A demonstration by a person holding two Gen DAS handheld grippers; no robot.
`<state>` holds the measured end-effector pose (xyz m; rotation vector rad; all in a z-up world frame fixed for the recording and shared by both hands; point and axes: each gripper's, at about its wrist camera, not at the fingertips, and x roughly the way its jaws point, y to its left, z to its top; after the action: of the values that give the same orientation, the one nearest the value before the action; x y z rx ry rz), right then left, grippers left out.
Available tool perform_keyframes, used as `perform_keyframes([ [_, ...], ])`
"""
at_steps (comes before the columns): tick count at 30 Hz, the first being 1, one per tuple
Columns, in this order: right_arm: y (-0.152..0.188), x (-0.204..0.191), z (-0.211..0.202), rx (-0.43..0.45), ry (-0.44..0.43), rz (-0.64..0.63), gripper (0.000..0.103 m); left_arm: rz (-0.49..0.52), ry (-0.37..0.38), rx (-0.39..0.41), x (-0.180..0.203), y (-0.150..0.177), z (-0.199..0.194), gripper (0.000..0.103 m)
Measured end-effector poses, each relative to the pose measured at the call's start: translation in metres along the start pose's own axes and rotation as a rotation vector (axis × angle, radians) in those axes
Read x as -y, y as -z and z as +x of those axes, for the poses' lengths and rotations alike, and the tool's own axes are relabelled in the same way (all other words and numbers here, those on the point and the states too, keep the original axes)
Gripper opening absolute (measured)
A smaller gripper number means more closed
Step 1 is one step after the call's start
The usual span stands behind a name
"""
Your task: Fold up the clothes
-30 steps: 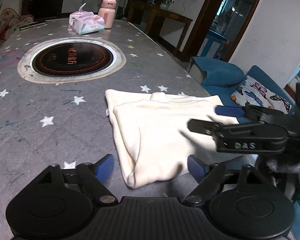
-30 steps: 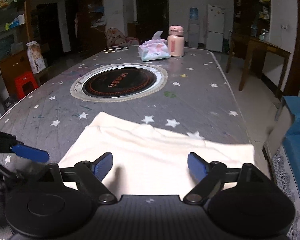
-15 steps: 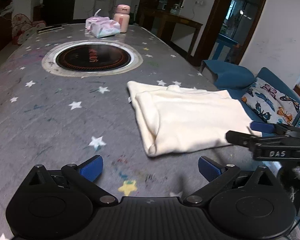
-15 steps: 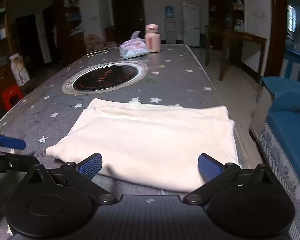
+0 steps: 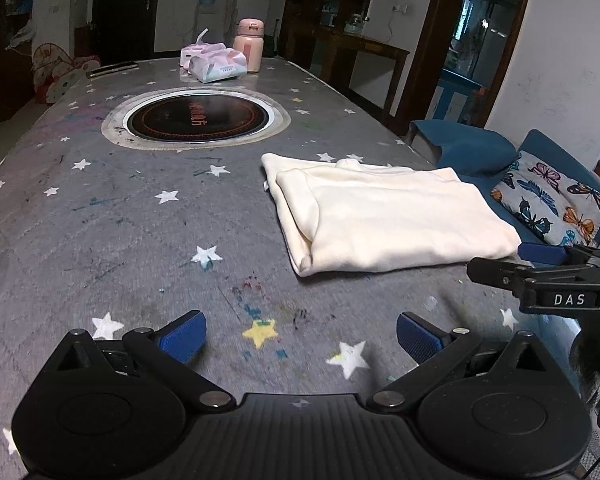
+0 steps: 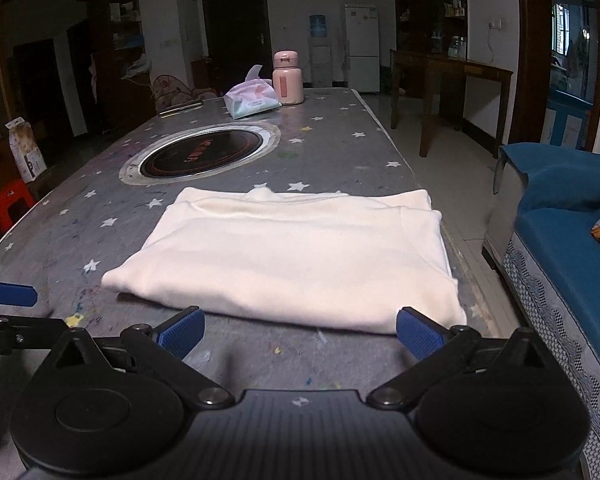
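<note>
On the left, the left hand-held gripper (image 5: 300,336) hangs over bare star-printed bench (image 5: 100,220), its jaws spread wide with nothing between them. The folded cream garment (image 5: 392,220) lies ahead and to its right, flat near the bench's right edge, long axis running crosswise in the right wrist view. The right hand-held gripper (image 6: 300,330) sits just short of the garment's near edge, squarely facing it, jaws likewise wide and empty. The right hand is judged nearer; any further fold likely starts from that near edge
</note>
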<state>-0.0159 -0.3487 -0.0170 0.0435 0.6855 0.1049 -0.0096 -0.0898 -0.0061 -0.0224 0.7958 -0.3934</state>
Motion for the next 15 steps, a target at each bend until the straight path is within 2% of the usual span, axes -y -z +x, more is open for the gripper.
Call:
perform_keyframes([
  [7,0.013,-0.015,-0.015,0.010,0.034,-0.050,0.103,0.017,-0.023,0.014,0.006,0.007,-0.009,0.103],
  [15,0.027,-0.021,-0.029,0.015,0.021,-0.010,0.103,0.040,-0.033,0.027,0.013,0.017,-0.020,0.103],
])
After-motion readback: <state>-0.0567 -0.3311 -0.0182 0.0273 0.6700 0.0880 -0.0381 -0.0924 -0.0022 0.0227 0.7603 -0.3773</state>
